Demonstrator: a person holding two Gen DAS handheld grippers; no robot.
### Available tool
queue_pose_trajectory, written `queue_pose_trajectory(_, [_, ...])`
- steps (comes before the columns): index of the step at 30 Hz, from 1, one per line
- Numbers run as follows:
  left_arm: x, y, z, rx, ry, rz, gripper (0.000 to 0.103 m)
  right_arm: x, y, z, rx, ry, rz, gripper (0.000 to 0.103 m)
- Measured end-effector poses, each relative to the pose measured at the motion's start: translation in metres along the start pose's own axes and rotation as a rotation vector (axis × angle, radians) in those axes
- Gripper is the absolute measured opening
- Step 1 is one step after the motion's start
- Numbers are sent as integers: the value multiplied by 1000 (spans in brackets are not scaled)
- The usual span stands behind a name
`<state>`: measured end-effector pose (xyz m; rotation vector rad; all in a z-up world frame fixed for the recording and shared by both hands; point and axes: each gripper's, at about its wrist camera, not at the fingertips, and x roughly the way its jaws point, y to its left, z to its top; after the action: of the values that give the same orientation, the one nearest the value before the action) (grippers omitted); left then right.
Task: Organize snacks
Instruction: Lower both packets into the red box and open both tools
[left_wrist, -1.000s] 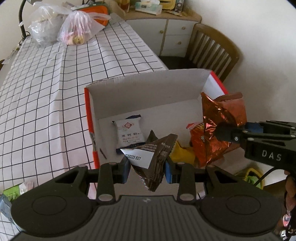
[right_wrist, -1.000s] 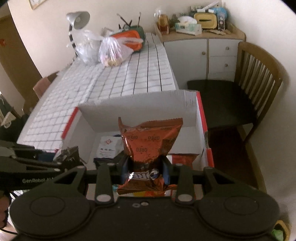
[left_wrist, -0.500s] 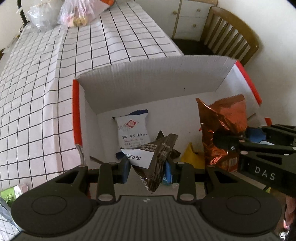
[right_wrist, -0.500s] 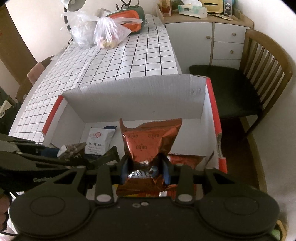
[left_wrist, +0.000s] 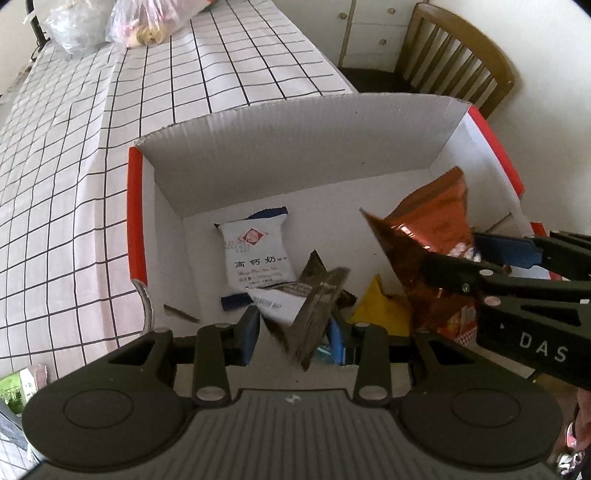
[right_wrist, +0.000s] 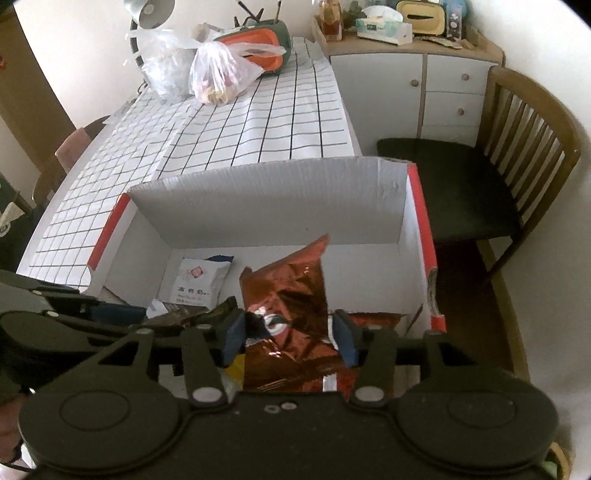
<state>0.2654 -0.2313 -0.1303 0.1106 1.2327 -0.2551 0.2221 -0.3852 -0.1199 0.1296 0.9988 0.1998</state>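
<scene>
A white cardboard box (left_wrist: 295, 136) with red edges stands open below both grippers; it also shows in the right wrist view (right_wrist: 266, 195). My left gripper (left_wrist: 293, 330) has opened; a dark brown snack packet (left_wrist: 314, 314) hangs blurred between its jaws. My right gripper (right_wrist: 290, 334) has opened too; the orange foil Oreo bag (right_wrist: 291, 291) tilts loosely between its jaws, and shows in the left wrist view (left_wrist: 424, 236). A white milk-candy packet (left_wrist: 258, 251) lies on the box floor, with a yellow packet (left_wrist: 380, 310) beside it.
The box sits beside a table with a checked cloth (left_wrist: 110, 147). Plastic bags (right_wrist: 214, 70) and an orange container (right_wrist: 258, 40) stand at the table's far end. A wooden chair (right_wrist: 517, 147) and a white cabinet (right_wrist: 424, 81) are at the right.
Both grippers moved lower over the box and their jaws spread apart. The brown packet and the orange bag have come loose and are tilting and dropping.
</scene>
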Motion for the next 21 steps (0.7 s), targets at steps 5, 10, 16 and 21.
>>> queue_pose_trajectory(5, [-11,4,-4,-7,-30,-11,49,-10,2,-2,3,-19,5,59])
queue_pose_trajectory(10, [-25,9,-9,-9,-58,-26,53,-23,8,-5,1,-47,17,64])
queue_pose_trajectory(16, [-44,18,-17,-8,-99,-40,56,-38,18,-10,6,-77,37,69])
queue_pose_trajectory(21, [-61,27,-25,-4,-133,-49,57,-52,27,-13,8,-109,48,76])
